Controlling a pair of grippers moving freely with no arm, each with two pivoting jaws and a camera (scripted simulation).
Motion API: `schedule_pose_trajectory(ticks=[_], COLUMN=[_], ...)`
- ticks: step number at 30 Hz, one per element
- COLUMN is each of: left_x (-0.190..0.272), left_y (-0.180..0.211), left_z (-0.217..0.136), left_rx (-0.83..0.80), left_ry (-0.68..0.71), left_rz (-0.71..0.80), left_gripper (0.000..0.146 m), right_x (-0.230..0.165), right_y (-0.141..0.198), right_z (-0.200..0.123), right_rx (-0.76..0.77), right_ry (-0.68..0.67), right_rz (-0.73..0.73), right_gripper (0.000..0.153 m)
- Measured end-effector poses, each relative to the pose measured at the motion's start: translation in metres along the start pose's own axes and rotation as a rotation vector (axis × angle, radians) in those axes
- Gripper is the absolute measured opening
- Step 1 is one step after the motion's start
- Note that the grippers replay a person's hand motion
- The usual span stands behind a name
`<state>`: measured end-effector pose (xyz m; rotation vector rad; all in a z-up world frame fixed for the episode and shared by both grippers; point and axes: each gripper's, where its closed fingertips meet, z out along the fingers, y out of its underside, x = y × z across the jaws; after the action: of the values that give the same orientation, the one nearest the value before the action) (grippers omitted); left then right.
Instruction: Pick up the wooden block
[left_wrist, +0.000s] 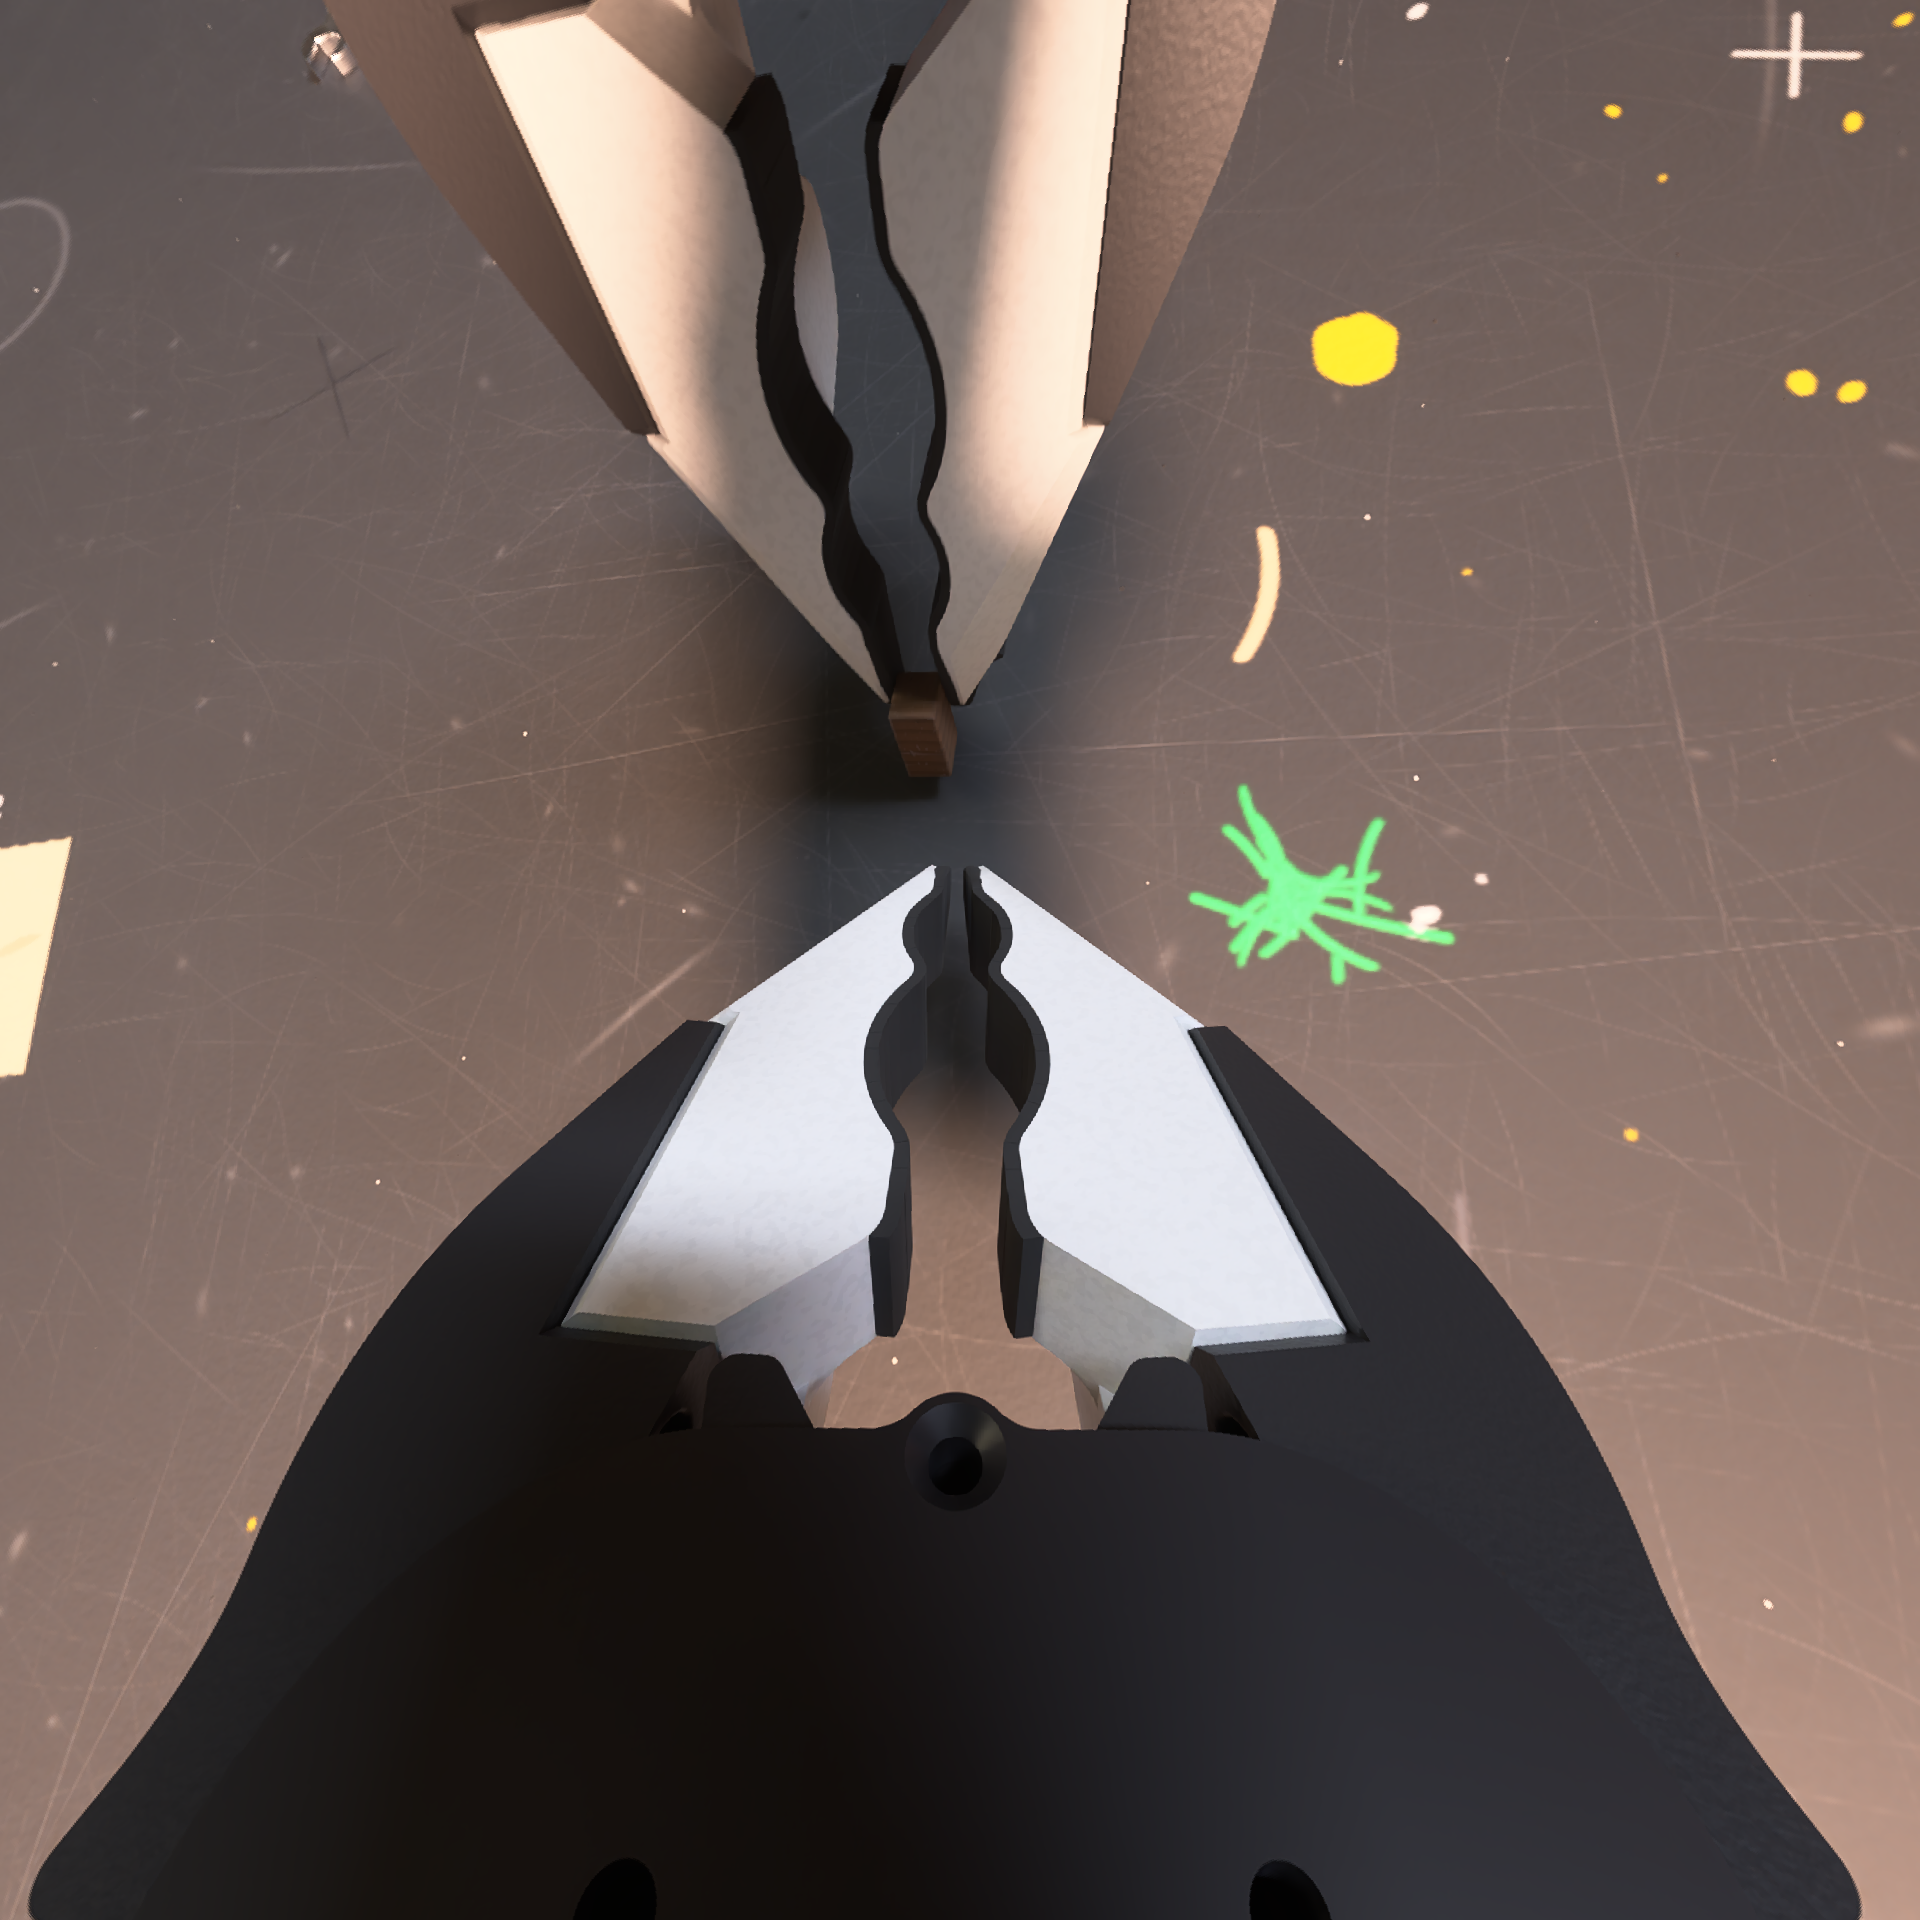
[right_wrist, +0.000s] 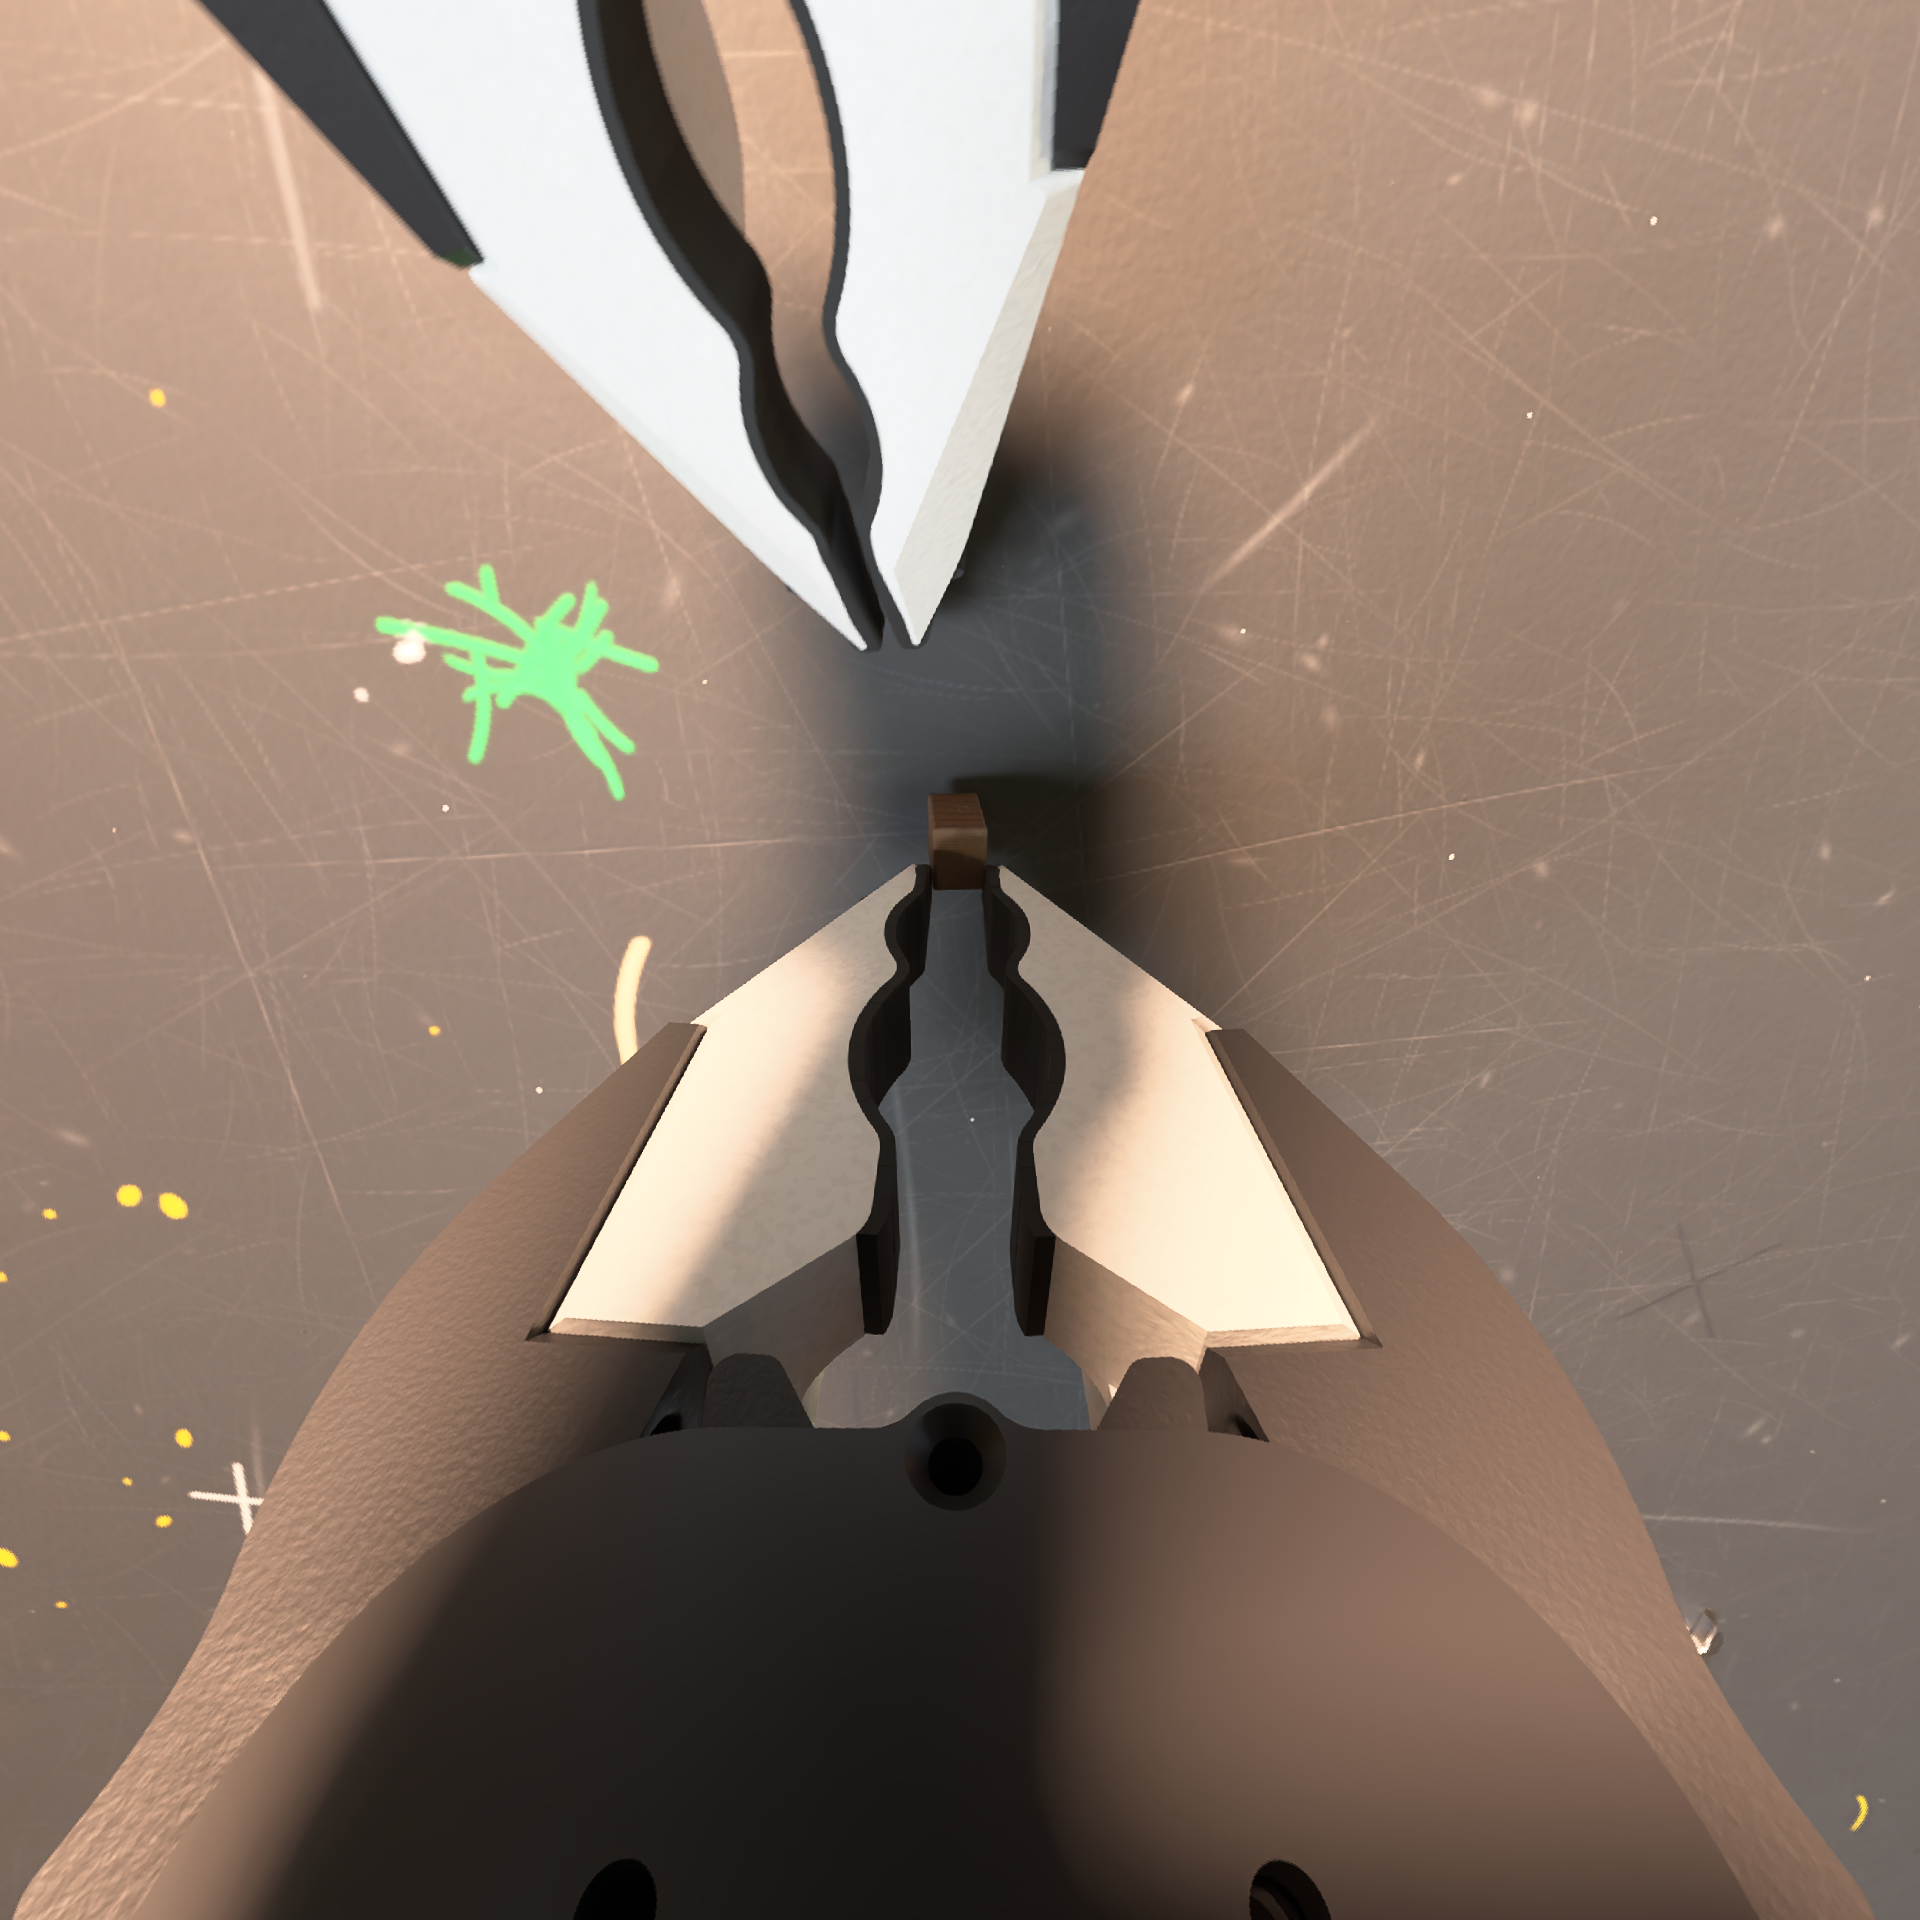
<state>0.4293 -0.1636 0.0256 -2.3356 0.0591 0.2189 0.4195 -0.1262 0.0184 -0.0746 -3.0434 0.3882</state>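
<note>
The wooden block (right_wrist: 956, 847) is a small brown cuboid, gripped at one end between the fingertips of my right gripper (right_wrist: 956, 878), which is tan with cream fingers. The block sticks out past the tips, close over the dark scratched tabletop (right_wrist: 1455, 623). In the left wrist view the block (left_wrist: 922, 727) shows at the tip of the right gripper (left_wrist: 930, 691), which reaches in from the top. My left gripper (left_wrist: 956, 873), black with white fingers, is shut and empty, tip to tip with the block and a short way from it. It also shows in the right wrist view (right_wrist: 888, 639).
A green paint splatter (left_wrist: 1299, 899) lies to one side of the block, with yellow spots (left_wrist: 1354, 348) beyond it. A cream patch (left_wrist: 31, 951) sits at the left edge. A small metal piece (left_wrist: 327, 52) lies far off.
</note>
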Motion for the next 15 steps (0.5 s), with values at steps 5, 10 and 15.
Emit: schedule_pose_trajectory(ticks=[5,10,15], left_x=[-0.0004,-0.0037,-0.0038], left_y=[-0.0005,-0.0009,0.0051], left_z=[0.0009,-0.0038,-0.0033], left_rx=[0.020,0.074,0.064], left_ry=[-0.006,-0.013,-0.007], left_rz=[-0.012,-0.059,-0.081], left_gripper=[0.002,0.002,0.003], right_x=[0.0007,-0.0014,-0.0030], right_y=[-0.0022,-0.0040,-0.0052], right_z=[0.0010,0.0022,0.0023], right_rx=[-0.001,0.010,0.014], right_ry=[-0.009,-0.018,-0.030], right_rz=[0.035,0.038,0.054], right_gripper=[0.010,0.010,0.010])
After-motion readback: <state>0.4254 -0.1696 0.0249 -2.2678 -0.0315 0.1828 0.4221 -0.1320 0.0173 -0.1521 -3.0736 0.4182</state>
